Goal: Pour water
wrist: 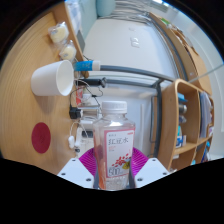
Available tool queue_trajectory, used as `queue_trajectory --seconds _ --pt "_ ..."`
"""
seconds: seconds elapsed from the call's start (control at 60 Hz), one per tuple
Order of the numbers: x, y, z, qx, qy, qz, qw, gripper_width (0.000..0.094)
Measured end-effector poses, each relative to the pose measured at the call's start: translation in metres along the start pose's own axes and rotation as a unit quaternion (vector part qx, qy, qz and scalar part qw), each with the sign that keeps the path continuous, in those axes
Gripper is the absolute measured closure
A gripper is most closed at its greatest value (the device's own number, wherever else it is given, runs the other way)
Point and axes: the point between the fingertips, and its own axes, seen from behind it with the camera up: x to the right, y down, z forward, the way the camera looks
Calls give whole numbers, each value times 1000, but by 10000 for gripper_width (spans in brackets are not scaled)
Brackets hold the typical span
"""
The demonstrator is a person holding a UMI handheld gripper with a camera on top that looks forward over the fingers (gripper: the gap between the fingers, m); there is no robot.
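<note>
Holding a clear plastic bottle (116, 152) between my gripper's (115, 172) 2 fingers, I see both pink pads (140, 160) pressed against its sides, so the tool is clamped on it. This bottle stands upright just ahead of me, with a clear cap on top. Its upper part looks see-through, and I cannot tell how much liquid is inside. A red and white label with printed characters wraps its lower half. Beyond the bottle and off to one side, a white paper cup (53, 77) hangs tipped on its side, its mouth facing the bottle; I cannot see anything in it. The cup sits on a metal stand (80, 105) above a wooden table (20, 120) bearing a round red mark (40, 137).
</note>
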Motion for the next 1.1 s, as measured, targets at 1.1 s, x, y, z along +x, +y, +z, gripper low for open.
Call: queue_trajectory --seconds 1.1 --pt "-20 2 11 -33 -37 340 939 506"
